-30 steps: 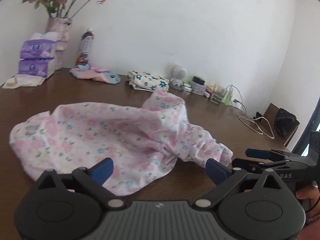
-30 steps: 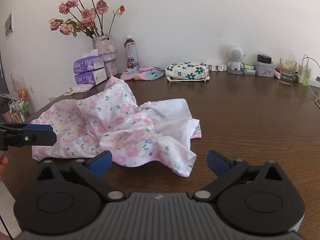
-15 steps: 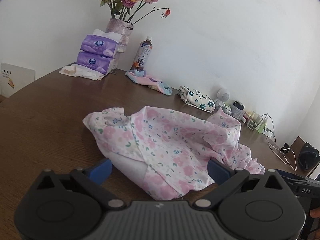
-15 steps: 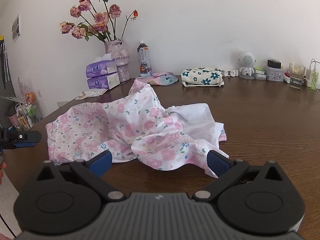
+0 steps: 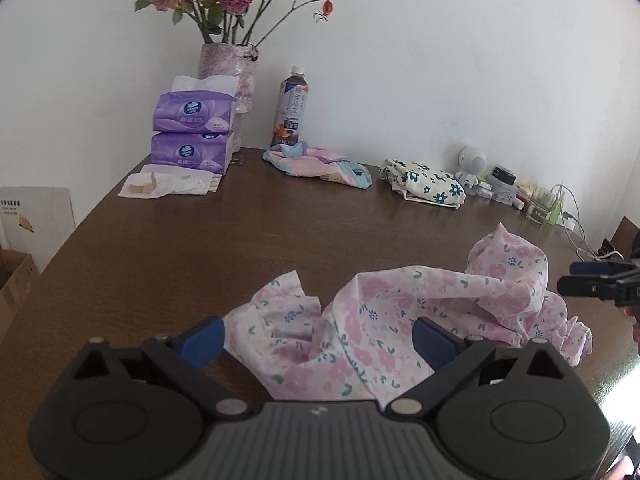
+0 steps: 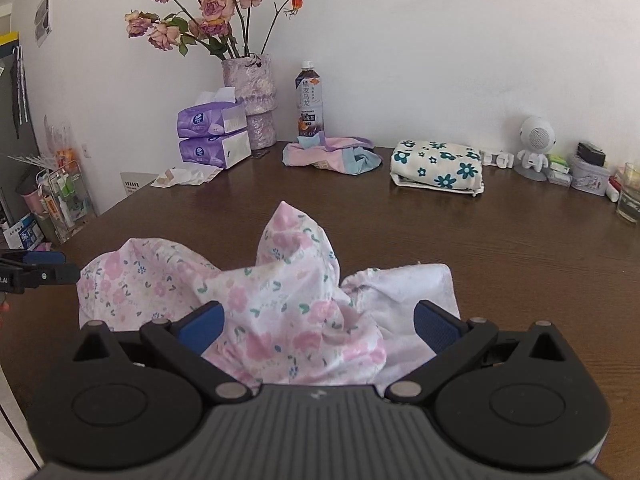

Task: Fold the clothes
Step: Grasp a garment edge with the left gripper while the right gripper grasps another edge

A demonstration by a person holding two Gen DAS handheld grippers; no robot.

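A crumpled pink floral garment (image 5: pixel 400 320) lies on the dark wooden table (image 5: pixel 240 240). My left gripper (image 5: pixel 316 342) is open, with the garment's near edge lying between its blue fingertips. My right gripper (image 6: pixel 318 322) is open too, its jaws wide on either side of a bunched fold of the garment (image 6: pixel 288 300). The right gripper's tip shows at the right edge of the left wrist view (image 5: pixel 596 280); the left gripper's tip shows at the left edge of the right wrist view (image 6: pixel 36 270).
Along the wall stand a vase of roses (image 6: pixel 252 100), tissue packs (image 6: pixel 212 136), a drink bottle (image 6: pixel 310 100), a pink-blue folded cloth (image 6: pixel 332 156), a folded teal-flower cloth (image 6: pixel 438 164), a small white robot figure (image 6: pixel 534 148), jars and a glass (image 6: pixel 630 192).
Both grippers have moved in close to the garment, which now lies between each pair of open jaws. The cloth is more bunched up than before.
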